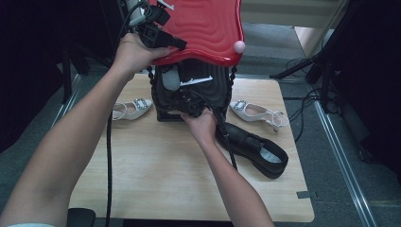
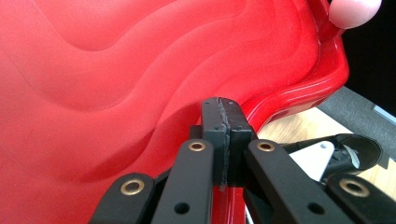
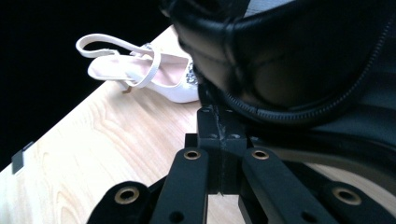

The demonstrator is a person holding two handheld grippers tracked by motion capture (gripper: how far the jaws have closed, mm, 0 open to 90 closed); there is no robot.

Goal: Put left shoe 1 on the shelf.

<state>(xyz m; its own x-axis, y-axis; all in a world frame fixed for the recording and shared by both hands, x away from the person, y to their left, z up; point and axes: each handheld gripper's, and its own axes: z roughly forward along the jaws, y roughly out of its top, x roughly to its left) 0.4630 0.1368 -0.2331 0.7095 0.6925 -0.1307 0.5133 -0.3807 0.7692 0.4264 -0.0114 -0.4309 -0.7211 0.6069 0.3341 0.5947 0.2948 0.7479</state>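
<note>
The work in hand is opening the bag. Its black body (image 1: pixel 189 90) stands at the 12 o'clock edge of the worktop (image 1: pixel 156 175), and its red flap (image 1: pixel 208 28) is swung up above it.

**Left claw** (image 1: pixel 179 44): We find it at the 9 o'clock edge of the flap, with the pads pressed together. We judge that it is placed there to keep the flap raised and the mouth of the bag clear. We cannot tell whether the flap's rim is nipped between the pads.

**Right claw** (image 1: pixel 190 109): It is set low against the 6 o'clock side of the black body, also with the pads pressed together and nothing between them. We read this as bracing — it steadies the base so the bag does not tip while the flap is held up.

**View comparison**
- The high view gives the layout. One white shoe (image 1: pixel 132 109) lies at 9 o'clock of the bag, a second white shoe (image 1: pixel 257 113) at 3 o'clock, and a black loafer (image 1: pixel 255 149) at 4 o'clock. All three are clear of both hands.
- The left gripper view resolves the pad seam of the left claw (image 2: pixel 227 126), the wavy relief of the flap (image 2: pixel 116 84) and a pink knob (image 2: pixel 352 9) at its far corner.
- The right gripper view shows the right claw (image 3: pixel 223 126) touching the bag's lower edge (image 3: pixel 289 60) — a contact that the hand hides from above. The first white shoe (image 3: pixel 154 79) lies just beyond it.
</note>
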